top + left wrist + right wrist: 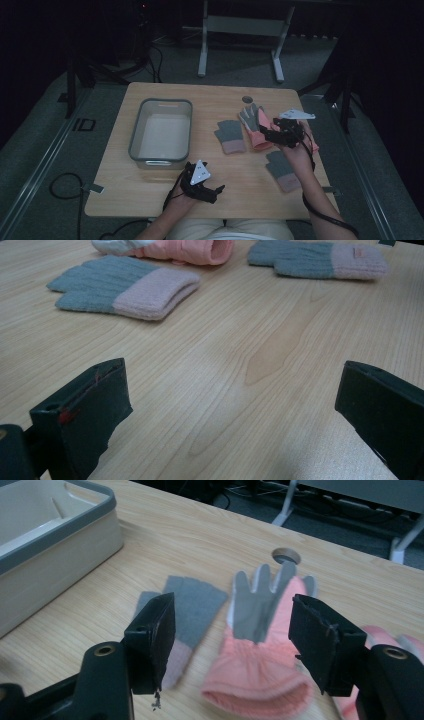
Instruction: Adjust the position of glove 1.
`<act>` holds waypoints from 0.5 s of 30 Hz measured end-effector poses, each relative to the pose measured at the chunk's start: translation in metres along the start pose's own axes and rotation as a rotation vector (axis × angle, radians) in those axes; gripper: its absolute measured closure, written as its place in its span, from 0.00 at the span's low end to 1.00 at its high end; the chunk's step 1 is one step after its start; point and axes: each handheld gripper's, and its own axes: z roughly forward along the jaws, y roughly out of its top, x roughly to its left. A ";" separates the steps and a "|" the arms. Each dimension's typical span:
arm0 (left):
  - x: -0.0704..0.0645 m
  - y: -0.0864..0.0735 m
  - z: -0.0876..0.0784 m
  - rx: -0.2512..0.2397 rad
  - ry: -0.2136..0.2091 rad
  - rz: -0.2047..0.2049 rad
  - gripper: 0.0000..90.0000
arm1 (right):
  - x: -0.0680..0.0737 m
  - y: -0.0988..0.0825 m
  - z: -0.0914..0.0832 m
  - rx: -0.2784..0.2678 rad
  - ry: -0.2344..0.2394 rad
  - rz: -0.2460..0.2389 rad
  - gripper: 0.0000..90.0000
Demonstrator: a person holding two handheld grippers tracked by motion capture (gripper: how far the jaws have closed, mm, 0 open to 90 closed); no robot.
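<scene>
Right gripper (274,131) hovering over the pink work glove (260,650), jaws apart on either side of its cuff, not pinching anything. Cuff end nearest the tongs, grey palm and fingers pointing away toward the hole in the wooden table (220,100). Grey knit glove (192,610) with pale pink cuff just beside it, behind the one jaw. Second grey knit glove (281,170) under the right forearm. Left gripper (212,192) low over bare tabletop, jaws wide apart, nothing between. Grey-rimmed plastic tub (161,131) just beyond it.
</scene>
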 end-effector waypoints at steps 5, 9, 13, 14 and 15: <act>0.000 0.000 0.000 0.001 0.000 0.003 0.01 | 0.008 0.001 0.017 0.019 0.016 -0.017 0.42; -0.001 0.000 0.000 0.001 0.001 0.007 0.01 | 0.013 0.000 0.033 0.061 0.065 -0.032 0.48; -0.001 0.000 0.000 0.001 0.002 0.007 0.01 | 0.019 -0.001 0.052 0.098 0.101 -0.064 0.54; -0.001 0.000 0.000 0.001 0.001 0.009 0.01 | 0.020 -0.001 0.056 0.105 0.111 -0.068 0.54; -0.001 0.000 0.000 0.001 0.000 0.010 0.01 | 0.021 -0.001 0.060 0.110 0.119 -0.073 0.55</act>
